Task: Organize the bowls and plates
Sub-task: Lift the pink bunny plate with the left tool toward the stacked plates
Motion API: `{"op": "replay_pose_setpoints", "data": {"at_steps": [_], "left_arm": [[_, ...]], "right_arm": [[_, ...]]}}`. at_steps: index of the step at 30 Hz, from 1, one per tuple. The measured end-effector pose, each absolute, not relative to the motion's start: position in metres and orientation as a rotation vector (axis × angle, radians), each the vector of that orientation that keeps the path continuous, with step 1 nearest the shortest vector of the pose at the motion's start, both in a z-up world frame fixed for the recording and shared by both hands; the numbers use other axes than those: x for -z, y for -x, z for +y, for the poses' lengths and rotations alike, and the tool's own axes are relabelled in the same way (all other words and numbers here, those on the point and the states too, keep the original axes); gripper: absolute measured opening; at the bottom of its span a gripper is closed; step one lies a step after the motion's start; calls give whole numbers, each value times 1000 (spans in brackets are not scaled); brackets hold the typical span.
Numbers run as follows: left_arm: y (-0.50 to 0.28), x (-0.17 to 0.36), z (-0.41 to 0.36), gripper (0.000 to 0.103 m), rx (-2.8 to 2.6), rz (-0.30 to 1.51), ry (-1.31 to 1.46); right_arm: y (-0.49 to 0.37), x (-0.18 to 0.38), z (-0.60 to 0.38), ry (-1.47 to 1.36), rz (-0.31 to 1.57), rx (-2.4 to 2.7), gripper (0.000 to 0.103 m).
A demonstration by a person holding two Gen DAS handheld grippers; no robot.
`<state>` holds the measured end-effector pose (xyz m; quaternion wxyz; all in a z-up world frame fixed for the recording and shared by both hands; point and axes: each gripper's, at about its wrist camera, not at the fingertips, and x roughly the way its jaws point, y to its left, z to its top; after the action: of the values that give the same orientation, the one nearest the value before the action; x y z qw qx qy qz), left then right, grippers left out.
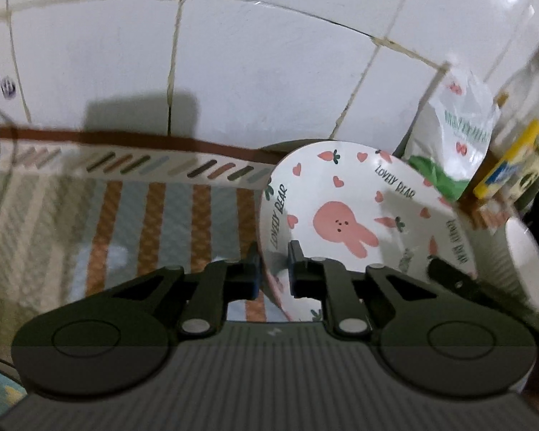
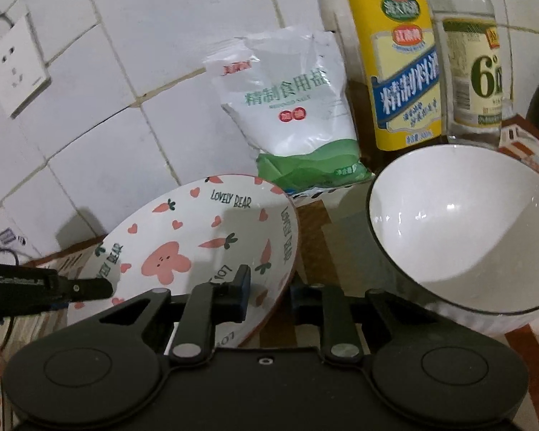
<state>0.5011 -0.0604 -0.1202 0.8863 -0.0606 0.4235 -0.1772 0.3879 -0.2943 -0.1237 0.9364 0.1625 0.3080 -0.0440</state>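
Observation:
A white plate (image 1: 345, 197) with pink rabbits, hearts and "LOVELY BEAR" text is held tilted above the table. My left gripper (image 1: 275, 269) is shut on its near-left rim. My right gripper (image 2: 269, 292) is shut on the same plate (image 2: 204, 237) at its right rim; the left gripper (image 2: 86, 289) shows at the plate's left edge there. A white bowl (image 2: 463, 230) with a dark rim sits just right of the plate and also shows in the left wrist view (image 1: 524, 262).
A salt bag (image 2: 291, 107), a yellow-labelled bottle (image 2: 402, 72) and a clear bottle (image 2: 474, 64) stand against the tiled wall (image 1: 233, 54). A striped tablecloth (image 1: 143, 215) covers the table. A wall socket (image 2: 14, 68) is at left.

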Motion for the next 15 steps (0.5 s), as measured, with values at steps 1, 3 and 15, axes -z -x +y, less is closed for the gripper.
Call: {"op": "replay_pose_setpoints", "data": {"at_steps": [1,3,15], "left_arm": [[-498,119,-64,15,357,866,98],[-494,116,-65,15,346,845,70],[-441,87,-49,15,350,779,-8]], "right_arm": [[-386,122,-294,-333,628,80,24],[-383,118,-292,-324,627,65,23],[-337,99,-275,-298,587,7,23]]}}
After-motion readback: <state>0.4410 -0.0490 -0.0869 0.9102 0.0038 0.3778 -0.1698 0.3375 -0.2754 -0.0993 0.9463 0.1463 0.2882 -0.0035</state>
